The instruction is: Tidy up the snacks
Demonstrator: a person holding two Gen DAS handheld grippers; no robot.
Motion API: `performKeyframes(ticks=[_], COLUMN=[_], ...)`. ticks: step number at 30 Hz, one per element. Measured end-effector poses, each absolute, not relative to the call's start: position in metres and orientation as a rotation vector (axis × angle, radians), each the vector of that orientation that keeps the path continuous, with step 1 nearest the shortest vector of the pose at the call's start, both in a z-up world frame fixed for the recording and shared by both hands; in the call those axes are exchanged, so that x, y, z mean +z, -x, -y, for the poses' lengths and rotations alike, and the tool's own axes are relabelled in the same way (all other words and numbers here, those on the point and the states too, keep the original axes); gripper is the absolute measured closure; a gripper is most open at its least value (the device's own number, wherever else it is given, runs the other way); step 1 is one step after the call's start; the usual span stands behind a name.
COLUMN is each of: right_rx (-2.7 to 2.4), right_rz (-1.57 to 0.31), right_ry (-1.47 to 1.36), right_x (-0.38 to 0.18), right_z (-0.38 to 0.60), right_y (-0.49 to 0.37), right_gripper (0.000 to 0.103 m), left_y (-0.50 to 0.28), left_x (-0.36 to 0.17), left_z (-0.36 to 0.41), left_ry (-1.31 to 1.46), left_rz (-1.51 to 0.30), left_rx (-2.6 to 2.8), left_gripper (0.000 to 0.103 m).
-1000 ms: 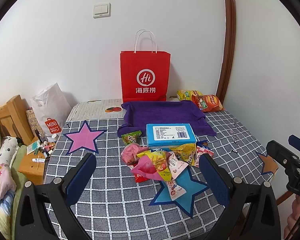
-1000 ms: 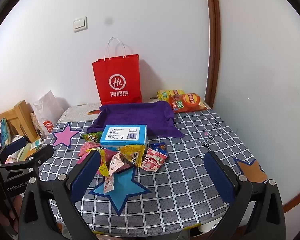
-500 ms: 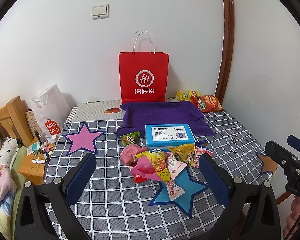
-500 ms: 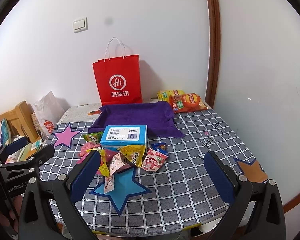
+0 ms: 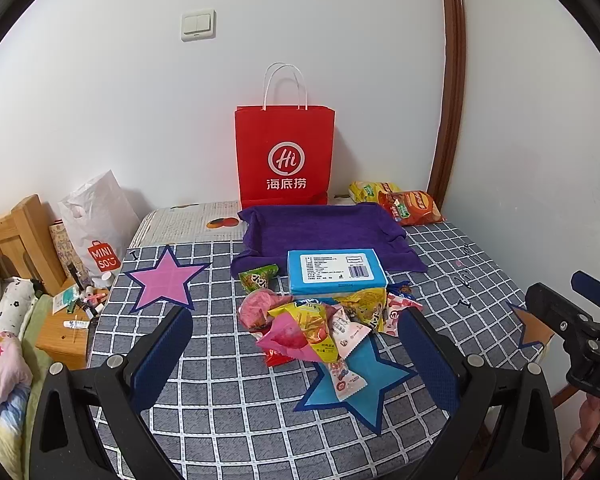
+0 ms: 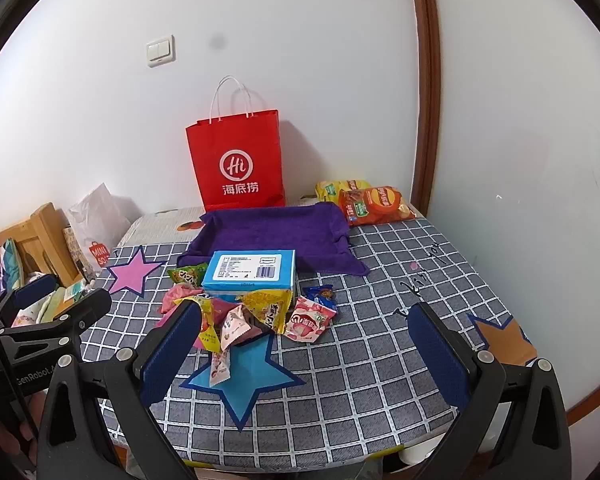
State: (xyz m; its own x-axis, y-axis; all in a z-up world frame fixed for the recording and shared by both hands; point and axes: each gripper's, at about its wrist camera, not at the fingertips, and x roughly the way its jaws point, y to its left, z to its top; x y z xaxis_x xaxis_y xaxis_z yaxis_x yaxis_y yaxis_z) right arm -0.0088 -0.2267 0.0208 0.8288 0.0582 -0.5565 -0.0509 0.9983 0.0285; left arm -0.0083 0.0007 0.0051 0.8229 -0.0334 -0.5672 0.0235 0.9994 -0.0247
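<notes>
The snack pile [image 5: 320, 324] is lying in the middle of the checked table [image 5: 228, 400], touching the front of the blue box [image 5: 336, 272] and partly covering the blue star [image 5: 360, 384]. The left gripper [image 5: 296, 344] is hovering before it, jaws wide and holding nothing. The right gripper [image 6: 304, 344] is hanging wide and empty too, with the pile ahead toward its left finger.

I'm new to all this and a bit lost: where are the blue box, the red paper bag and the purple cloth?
blue box [image 5: 334, 266], left wrist view, top label.
red paper bag [image 6: 236, 160], right wrist view, front face.
purple cloth [image 5: 320, 226], left wrist view, flat middle.
</notes>
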Motion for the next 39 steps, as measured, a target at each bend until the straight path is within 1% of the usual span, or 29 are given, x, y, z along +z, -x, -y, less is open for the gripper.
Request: performKeyframes(ticks=[22,39], right_rx=[0.069,0.100], right_rz=[-0.594,-0.616], right_ry=[-0.014,-0.003], right_x=[0.015,-0.008], right_z=[0.222,0.216], right_y=[0.008,-0.017], right_gripper=[0.001,0.001], left_y=[0.009,-0.006], left_x=[0.008,-0.016], left_z=[0.002,-0.002], left_ry=[0.014,0.000], left_rz=[-0.593,-0.606], left_rx=[-0.038,-0.038], left_gripper=[0.000,0.000])
